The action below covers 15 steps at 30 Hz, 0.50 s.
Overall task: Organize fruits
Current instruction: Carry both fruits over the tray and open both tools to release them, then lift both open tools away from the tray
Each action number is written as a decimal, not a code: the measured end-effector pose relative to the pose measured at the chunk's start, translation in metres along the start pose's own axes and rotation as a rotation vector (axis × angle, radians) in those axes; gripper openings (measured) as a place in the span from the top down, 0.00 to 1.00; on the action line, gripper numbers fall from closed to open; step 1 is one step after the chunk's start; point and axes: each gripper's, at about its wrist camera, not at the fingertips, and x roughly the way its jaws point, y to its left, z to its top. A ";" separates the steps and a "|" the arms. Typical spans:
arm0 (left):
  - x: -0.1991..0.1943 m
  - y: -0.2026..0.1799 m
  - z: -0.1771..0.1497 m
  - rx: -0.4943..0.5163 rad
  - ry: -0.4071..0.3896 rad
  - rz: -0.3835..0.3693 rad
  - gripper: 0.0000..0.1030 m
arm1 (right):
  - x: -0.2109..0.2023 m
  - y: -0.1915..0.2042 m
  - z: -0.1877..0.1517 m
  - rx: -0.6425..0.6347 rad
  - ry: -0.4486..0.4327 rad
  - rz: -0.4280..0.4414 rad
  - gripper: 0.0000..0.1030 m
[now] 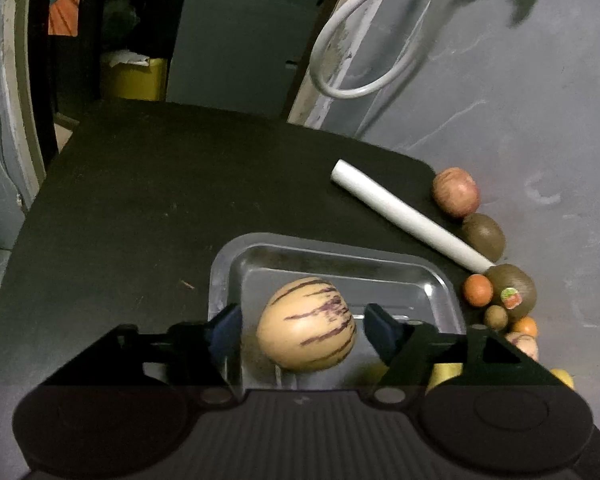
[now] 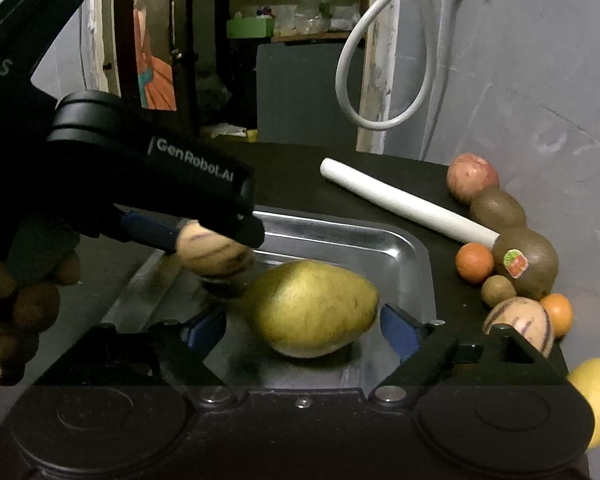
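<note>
Two smooth fruits, striped round melon and yellow pear, in shiny steel tray, both grippers' fingers wide apart.

A dark surface with rounded corners fills the middle of both views. A white tube lies on it at a slant, toward its far right corner. Behind the surface stands a grey wall, scuffed with pale marks. A white cable hangs in a loop in front of that wall, above the surface's far edge. Beyond the far edge, left of the cable, is a grey panel. Left of that panel sits a yellow bin. Further left, an orange poster hangs upright. Above the panel, a cluttered shelf holds a green box.
</note>
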 end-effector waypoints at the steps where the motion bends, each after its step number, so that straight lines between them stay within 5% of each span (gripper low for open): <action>1: -0.006 0.000 -0.001 0.005 -0.006 -0.001 0.19 | -0.005 0.001 -0.001 0.005 -0.005 -0.003 0.14; 9: -0.053 0.008 -0.015 0.028 -0.039 -0.018 0.01 | -0.052 0.019 -0.011 0.049 -0.046 -0.033 0.04; 15: -0.085 0.020 -0.036 0.067 -0.029 -0.005 0.01 | -0.091 0.032 -0.027 0.082 -0.052 -0.079 0.01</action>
